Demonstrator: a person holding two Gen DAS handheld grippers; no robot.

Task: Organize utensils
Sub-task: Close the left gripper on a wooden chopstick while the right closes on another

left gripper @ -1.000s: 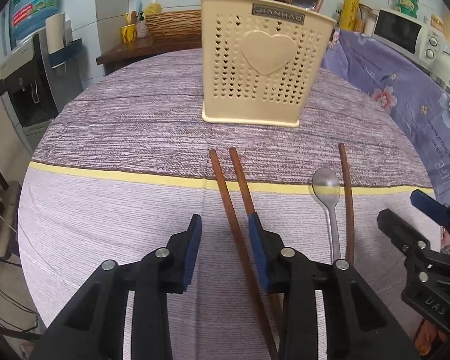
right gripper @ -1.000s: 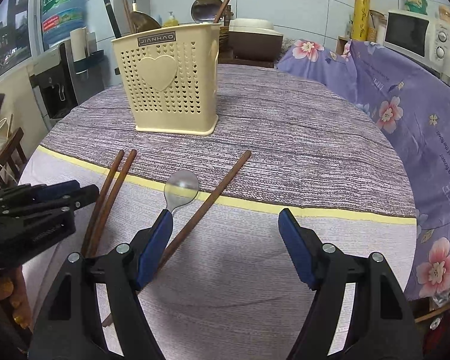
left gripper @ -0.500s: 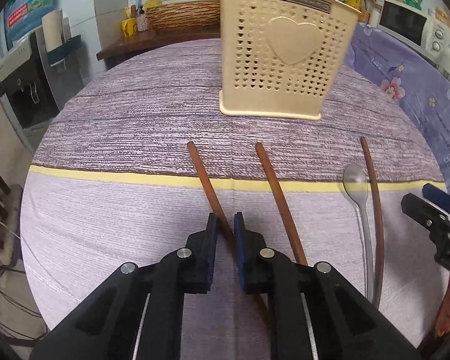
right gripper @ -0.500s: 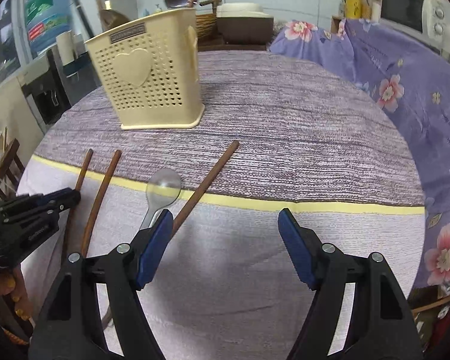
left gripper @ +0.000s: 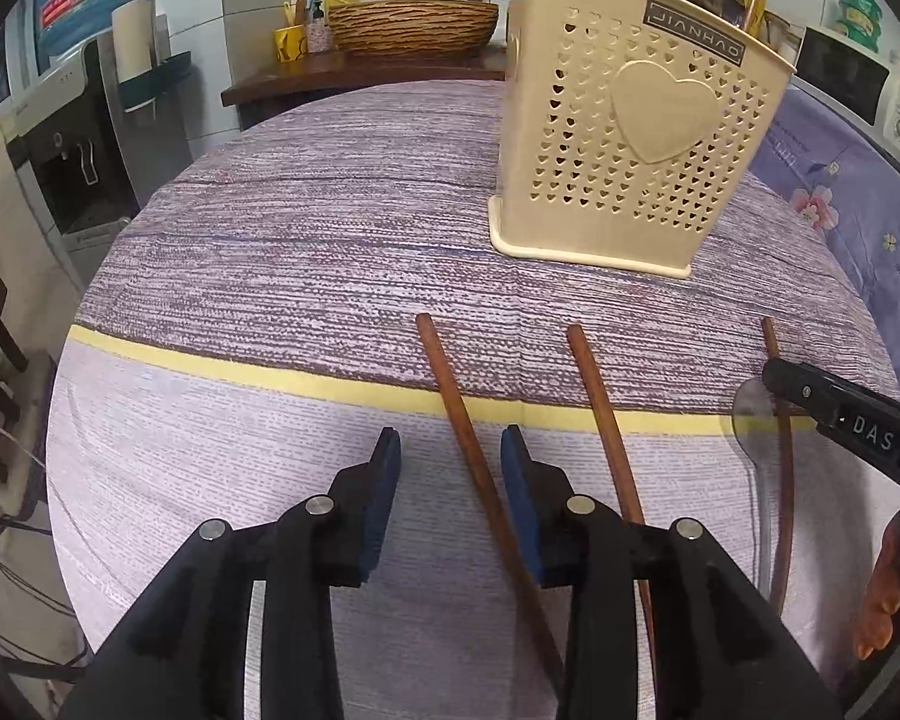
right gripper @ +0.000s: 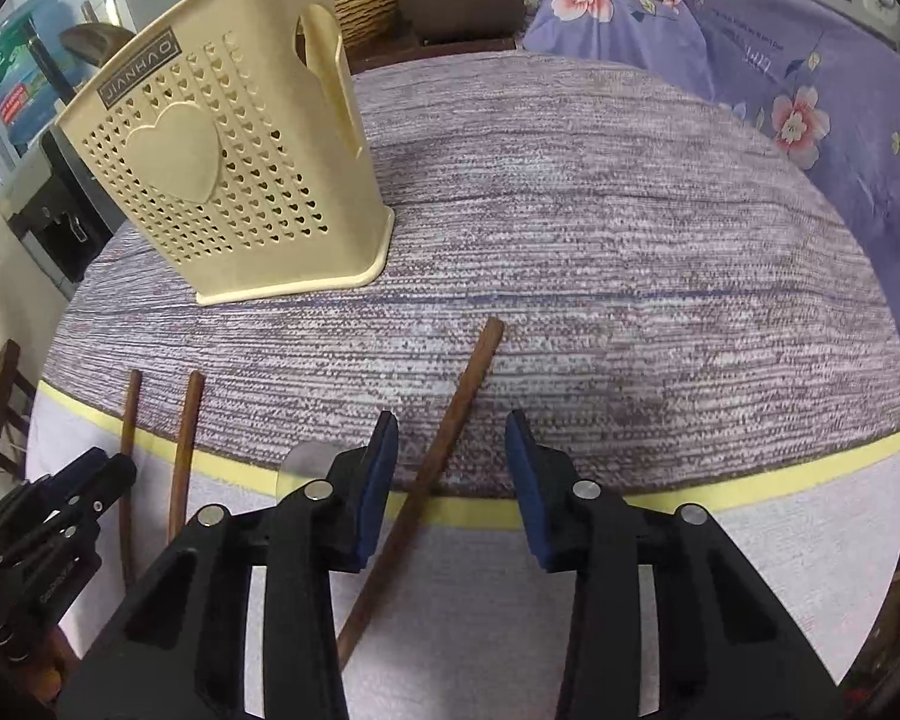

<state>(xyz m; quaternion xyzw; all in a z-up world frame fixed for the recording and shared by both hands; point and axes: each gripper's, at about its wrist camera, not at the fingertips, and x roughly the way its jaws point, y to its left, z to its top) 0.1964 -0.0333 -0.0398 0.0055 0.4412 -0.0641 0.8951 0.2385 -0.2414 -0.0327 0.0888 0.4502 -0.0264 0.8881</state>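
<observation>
The round tabletop (left gripper: 282,240) is draped in a purple-and-white striped cloth with a yellow band running across it. Toward the far side of the tabletop a cream utensil holder (left gripper: 636,138) stands upright, its wall pierced with small hearts and one big heart in relief; dark handles poke out of its top.

Nearer the edge, three brown chopsticks and a metal spoon lie flat, all crossing the yellow band. The left gripper (left gripper: 450,462) points down over the leftmost chopstick (left gripper: 450,390). Its jaws have just been opening and now stand apart, the stick lying between the blue pads with a gap on each side. Just beside it, outside the jaws, lies the second chopstick (left gripper: 597,402).

The right gripper (right gripper: 451,450) straddles the third chopstick (right gripper: 468,384), which lies slanted, its far end pointing toward the middle of the tabletop. Those jaws have just been closing, yet they are apart too, and the pads do not press on the stick. The spoon (right gripper: 303,462) lies just beside this stick, its bowl on the yellow band and mostly hidden behind the gripper's left finger.

A flowered purple fabric (right gripper: 810,90) lies beyond the tabletop's right edge.
</observation>
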